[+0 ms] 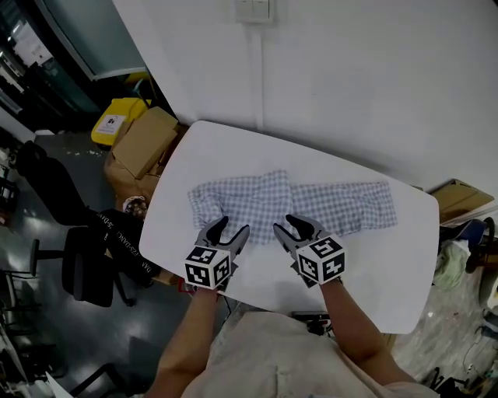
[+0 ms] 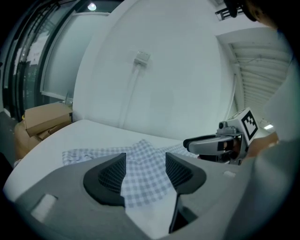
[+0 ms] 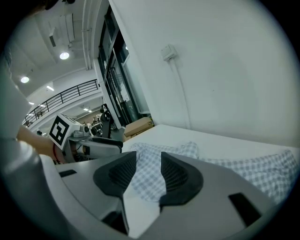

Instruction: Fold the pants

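Blue-and-white checked pants (image 1: pixel 311 204) lie spread flat across the white table (image 1: pixel 389 264), with one leg reaching right. Both grippers hover side by side at the near edge of the cloth. My left gripper (image 1: pixel 232 225) is open, and the pants (image 2: pixel 143 152) show through the gap of the left gripper (image 2: pixel 146 161) with nothing pinched. My right gripper (image 1: pixel 289 225) is open too. The right gripper view shows the checked pants (image 3: pixel 255 171) beyond the right gripper (image 3: pixel 148 160), whose jaws are parted. Each gripper appears in the other's view, the right gripper (image 2: pixel 202 143) and the left gripper (image 3: pixel 101 143).
The table stands against a white wall with a socket (image 1: pixel 254 9) and cable. Cardboard boxes (image 1: pixel 144 144) and a yellow container (image 1: pixel 117 120) sit at the table's left end. A black office chair (image 1: pixel 85 260) stands at near left. Another box (image 1: pixel 459 198) and clutter lie at right.
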{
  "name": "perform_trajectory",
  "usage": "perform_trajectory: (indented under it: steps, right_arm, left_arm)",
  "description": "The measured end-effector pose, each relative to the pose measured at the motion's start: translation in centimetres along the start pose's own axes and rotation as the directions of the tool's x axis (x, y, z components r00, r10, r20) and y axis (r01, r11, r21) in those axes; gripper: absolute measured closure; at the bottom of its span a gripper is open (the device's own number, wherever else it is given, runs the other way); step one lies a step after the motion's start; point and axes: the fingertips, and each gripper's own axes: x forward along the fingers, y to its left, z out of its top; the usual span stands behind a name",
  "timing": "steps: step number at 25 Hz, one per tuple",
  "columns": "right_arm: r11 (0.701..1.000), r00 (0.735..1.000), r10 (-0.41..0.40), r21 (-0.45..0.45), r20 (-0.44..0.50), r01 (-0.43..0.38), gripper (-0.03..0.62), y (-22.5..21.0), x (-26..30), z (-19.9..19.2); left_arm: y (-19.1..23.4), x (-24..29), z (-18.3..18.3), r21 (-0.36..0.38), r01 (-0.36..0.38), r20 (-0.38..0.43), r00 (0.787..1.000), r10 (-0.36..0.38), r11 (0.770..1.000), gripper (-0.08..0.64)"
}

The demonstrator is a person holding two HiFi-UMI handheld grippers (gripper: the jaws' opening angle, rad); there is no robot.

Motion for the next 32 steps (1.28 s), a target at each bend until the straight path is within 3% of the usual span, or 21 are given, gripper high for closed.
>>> perform_trajectory:
  steps: [6,14,32]
  right_arm:
    - [0.998,0.998,-0.043,0.043,-0.038,0.045,0.425,-1.1,2.1,-0.4]
    - [0.996,0.995,-0.072,0.045,-0.07,0.075,0.42,-1.5,4.2,-0.6]
    - [0.989,0.984,-0.126,0.059,-0.128,0.134,0.417,-2.7,6.0,-1.8]
  left_arm:
    - [6.9,-0.8,-1.2,-0.045,-0.144,-0.063,0.988,0.141,0.989,0.302]
    - [14.9,-1.8,-4.4,-0.1,-0.286,-0.204,0.943,0.262,0.953,0.301]
    - [18.2,0.1,-8.8,-0.073,-0.353,-0.405,0.865,0.296,0.933,0.308]
